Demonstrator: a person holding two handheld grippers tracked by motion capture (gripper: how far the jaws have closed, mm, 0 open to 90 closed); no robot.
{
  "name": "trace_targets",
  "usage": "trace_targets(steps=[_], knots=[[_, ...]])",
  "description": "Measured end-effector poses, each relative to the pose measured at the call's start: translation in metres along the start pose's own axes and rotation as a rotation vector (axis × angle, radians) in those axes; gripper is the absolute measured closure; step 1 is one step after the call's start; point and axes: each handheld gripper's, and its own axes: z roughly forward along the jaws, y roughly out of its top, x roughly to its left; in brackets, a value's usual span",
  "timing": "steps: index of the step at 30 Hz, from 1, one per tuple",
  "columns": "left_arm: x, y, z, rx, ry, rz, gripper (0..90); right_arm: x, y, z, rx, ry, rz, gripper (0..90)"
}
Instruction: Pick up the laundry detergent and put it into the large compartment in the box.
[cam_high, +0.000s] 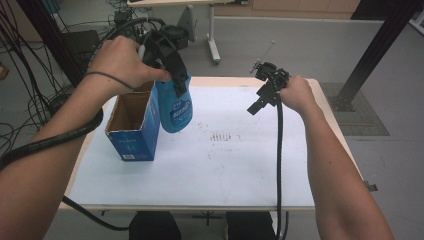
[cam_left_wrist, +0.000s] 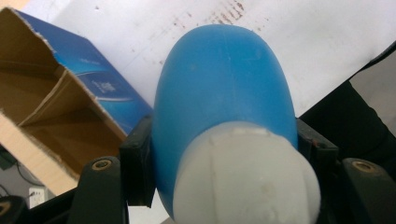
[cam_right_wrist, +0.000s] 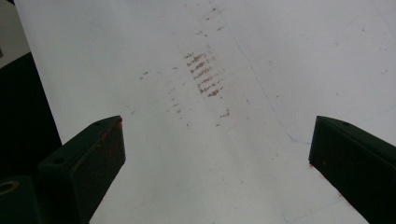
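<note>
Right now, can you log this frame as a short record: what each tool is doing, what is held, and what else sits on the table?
left tool: shut on the blue bottle
blue bottle: held near its white cap, hanging beside the box, above the table
box: blue carton, top open, standing near the table's left edge
right tool: open, nothing between its jaws, above the white sheet
white sheet: covers the table, with brownish marks near the middle

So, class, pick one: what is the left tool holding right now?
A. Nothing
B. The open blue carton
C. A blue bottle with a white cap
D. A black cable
C: the left tool is clamped on the blue bottle just below its white cap, beside the open blue carton rather than in it.
</note>
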Motion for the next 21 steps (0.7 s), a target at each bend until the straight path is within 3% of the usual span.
trace_targets(steps=[13,21], knots=[[0.007,0.0,-0.02,-0.014,0.003,-0.029,37.7,0.001,-0.001,-0.001,-0.003,-0.004,0.005,3.9],[0.014,-0.005,-0.026,-0.026,0.002,-0.073,37.7,0.001,-0.003,-0.001,-0.005,-0.006,0.01,3.9]])
